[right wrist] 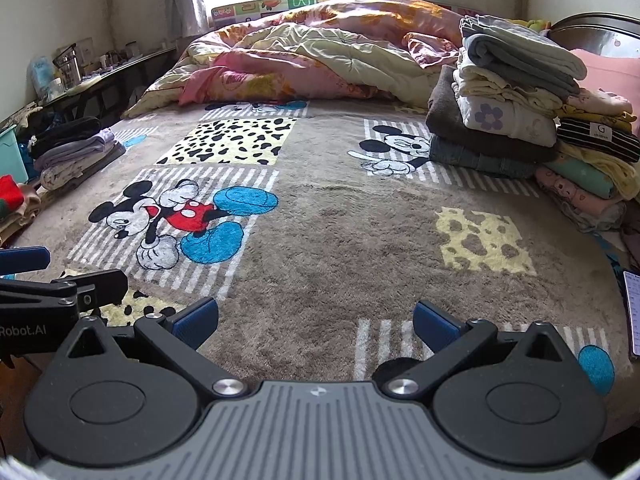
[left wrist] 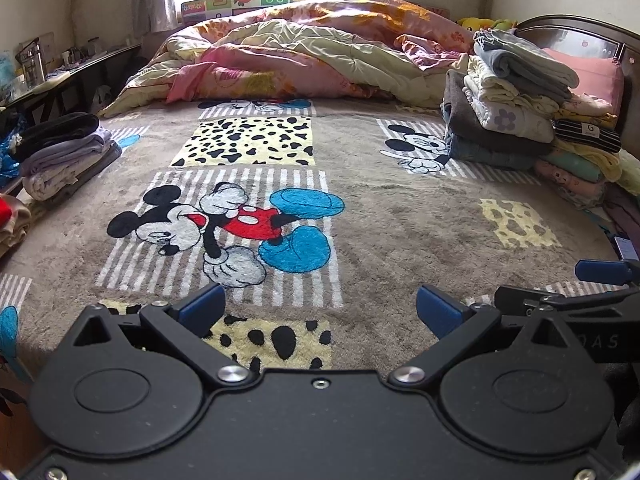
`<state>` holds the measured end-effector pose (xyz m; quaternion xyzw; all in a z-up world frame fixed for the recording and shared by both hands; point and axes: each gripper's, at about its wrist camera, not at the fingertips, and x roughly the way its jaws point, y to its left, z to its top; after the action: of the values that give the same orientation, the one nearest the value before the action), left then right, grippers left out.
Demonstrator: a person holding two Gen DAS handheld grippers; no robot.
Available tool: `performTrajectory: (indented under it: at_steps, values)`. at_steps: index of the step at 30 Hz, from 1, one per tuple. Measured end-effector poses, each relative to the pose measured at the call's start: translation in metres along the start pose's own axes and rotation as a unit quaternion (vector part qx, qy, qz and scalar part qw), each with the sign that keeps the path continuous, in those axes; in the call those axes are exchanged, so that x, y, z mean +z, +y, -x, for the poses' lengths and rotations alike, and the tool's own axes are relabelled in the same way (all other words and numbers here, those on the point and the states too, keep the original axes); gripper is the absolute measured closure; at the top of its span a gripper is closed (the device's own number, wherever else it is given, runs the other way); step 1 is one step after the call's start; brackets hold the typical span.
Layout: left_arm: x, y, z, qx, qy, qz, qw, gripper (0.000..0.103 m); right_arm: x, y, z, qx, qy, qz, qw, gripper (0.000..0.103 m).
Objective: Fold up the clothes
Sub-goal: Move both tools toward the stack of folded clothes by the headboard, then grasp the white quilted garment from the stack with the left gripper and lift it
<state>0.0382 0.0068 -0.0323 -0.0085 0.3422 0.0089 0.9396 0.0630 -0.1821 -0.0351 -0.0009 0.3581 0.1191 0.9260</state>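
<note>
A tall stack of folded clothes (left wrist: 516,96) (right wrist: 508,92) stands at the right of the bed, with a second pile (left wrist: 580,156) (right wrist: 592,160) behind it. A smaller folded stack (left wrist: 64,152) (right wrist: 72,152) lies at the left edge. My left gripper (left wrist: 320,312) hovers open over the near edge of the cartoon-mouse blanket (left wrist: 360,220), with nothing between its blue fingers. My right gripper (right wrist: 316,320) is open too, empty, low over the blanket (right wrist: 340,240). The right gripper's side shows at the right in the left wrist view (left wrist: 600,276), and the left gripper's side at the left in the right wrist view (right wrist: 24,260).
A rumpled pink and yellow quilt (left wrist: 304,52) (right wrist: 312,52) fills the far end of the bed under a bright window. A dark cluttered shelf (left wrist: 60,76) (right wrist: 100,76) runs along the left wall. A phone (right wrist: 632,312) lies at the bed's right edge. A dark headboard (left wrist: 580,36) rises at the right.
</note>
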Motion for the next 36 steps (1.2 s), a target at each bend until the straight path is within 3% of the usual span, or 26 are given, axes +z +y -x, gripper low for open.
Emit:
performTrajectory:
  at_steps: [24,29,36]
  values:
    - [0.024,-0.034,-0.055,0.003,0.026,-0.001,0.9997,0.000,0.020,-0.045,-0.039,-0.004,-0.011,-0.004,1.000,0.000]
    - [0.044,-0.046,-0.068,-0.040,0.013,0.005,0.9991,0.000,0.034,-0.068,-0.046,-0.004,-0.028,-0.004,1.000,0.000]
    - [0.091,-0.081,-0.080,-0.083,-0.062,-0.014,0.9945,0.000,0.064,-0.124,-0.053,0.007,-0.074,-0.056,0.996,0.000]
